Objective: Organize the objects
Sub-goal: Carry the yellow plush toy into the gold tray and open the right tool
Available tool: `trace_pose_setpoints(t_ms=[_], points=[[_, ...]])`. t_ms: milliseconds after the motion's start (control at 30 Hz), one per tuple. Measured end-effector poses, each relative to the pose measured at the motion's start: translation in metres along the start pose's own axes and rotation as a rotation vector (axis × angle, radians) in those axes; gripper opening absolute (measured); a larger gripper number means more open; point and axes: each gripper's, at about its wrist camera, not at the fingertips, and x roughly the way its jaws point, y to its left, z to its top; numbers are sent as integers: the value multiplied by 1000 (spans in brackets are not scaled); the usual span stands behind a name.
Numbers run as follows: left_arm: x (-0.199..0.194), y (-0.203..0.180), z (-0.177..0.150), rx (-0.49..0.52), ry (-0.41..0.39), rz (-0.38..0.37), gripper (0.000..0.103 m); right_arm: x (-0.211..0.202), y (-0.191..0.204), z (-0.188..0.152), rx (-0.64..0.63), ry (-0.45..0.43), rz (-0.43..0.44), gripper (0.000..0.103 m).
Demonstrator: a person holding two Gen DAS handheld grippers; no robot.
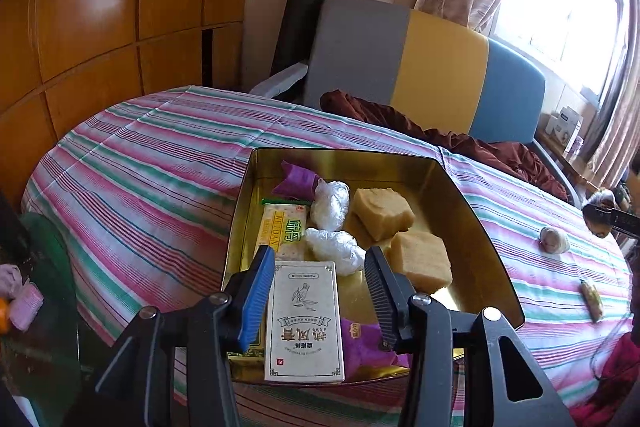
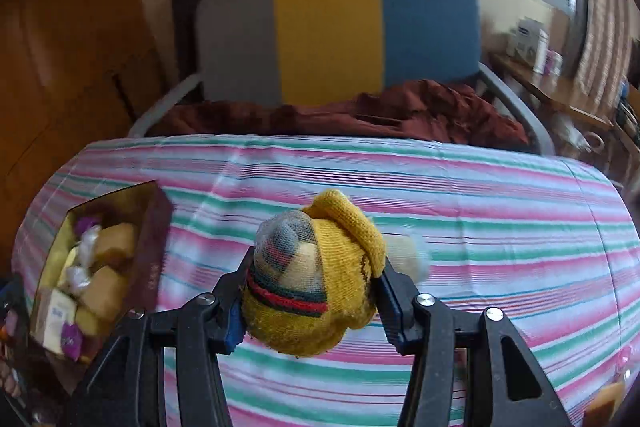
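A gold tin box sits on the striped tablecloth and holds a white carton, a yellow cracker pack, purple wrappers, two clear plastic-wrapped lumps and two tan sponge blocks. My left gripper is open over the box's near end, its fingers either side of the white carton. My right gripper is shut on a rolled yellow knitted sock with red and green stripes, held above the cloth. The box also shows in the right wrist view at the left.
A small wrapped ball and a narrow snack packet lie on the cloth right of the box. A grey, yellow and blue chair with a dark red cloth stands behind the table. A tan block sits at the lower right.
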Motion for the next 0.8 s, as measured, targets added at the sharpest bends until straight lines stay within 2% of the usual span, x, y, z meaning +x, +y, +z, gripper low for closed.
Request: trace_pose_setpoints(t_ms=[67, 200, 300, 400, 567, 800], points=[[-2, 1, 0, 0, -5, -3, 48, -4, 47, -3, -86, -1, 72, 54], [-8, 8, 2, -6, -27, 0, 53, 4, 132, -18, -191, 61, 223, 55], [-12, 14, 1, -11, -39, 7, 53, 21, 180, -35, -254, 130, 271, 59], [-13, 20, -1, -21, -40, 16, 56, 42, 211, -52, -292, 224, 296, 61], [-11, 26, -5, -36, -31, 18, 61, 63, 232, -69, -298, 296, 289, 70], [-16, 20, -7, 0, -57, 33, 69, 55, 227, -69, -248, 263, 302, 72]])
